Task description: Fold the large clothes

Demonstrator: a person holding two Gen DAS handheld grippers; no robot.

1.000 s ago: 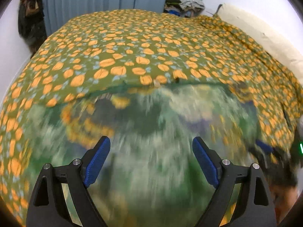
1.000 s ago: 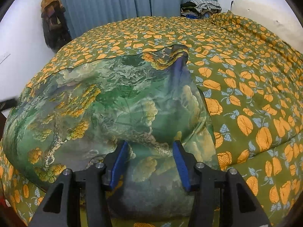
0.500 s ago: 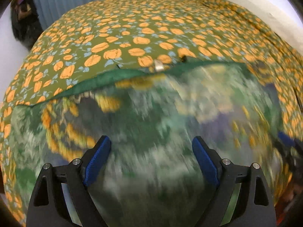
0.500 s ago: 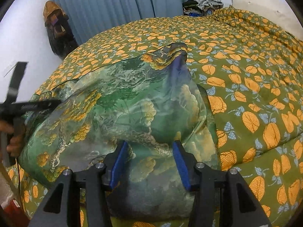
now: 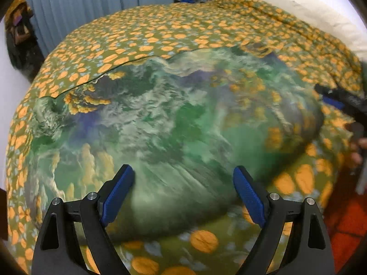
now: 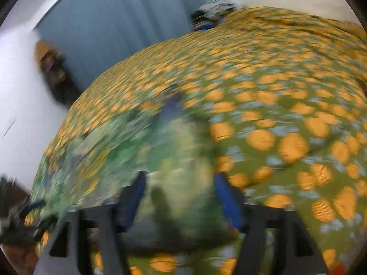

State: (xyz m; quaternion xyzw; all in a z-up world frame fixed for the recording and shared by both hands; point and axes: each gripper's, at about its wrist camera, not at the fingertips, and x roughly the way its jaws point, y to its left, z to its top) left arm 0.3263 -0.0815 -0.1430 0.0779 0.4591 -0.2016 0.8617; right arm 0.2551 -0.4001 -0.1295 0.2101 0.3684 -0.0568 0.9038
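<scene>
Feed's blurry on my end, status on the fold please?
Left hand-held gripper open, empty. Right hand-held gripper jaws just opened, off the cloth. Green printed garment lying on the leaf-print bedspread. Nothing in the way.

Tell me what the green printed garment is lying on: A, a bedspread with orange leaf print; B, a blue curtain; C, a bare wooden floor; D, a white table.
A: the green printed garment lies spread on the bedspread, olive with orange leaves.
</scene>
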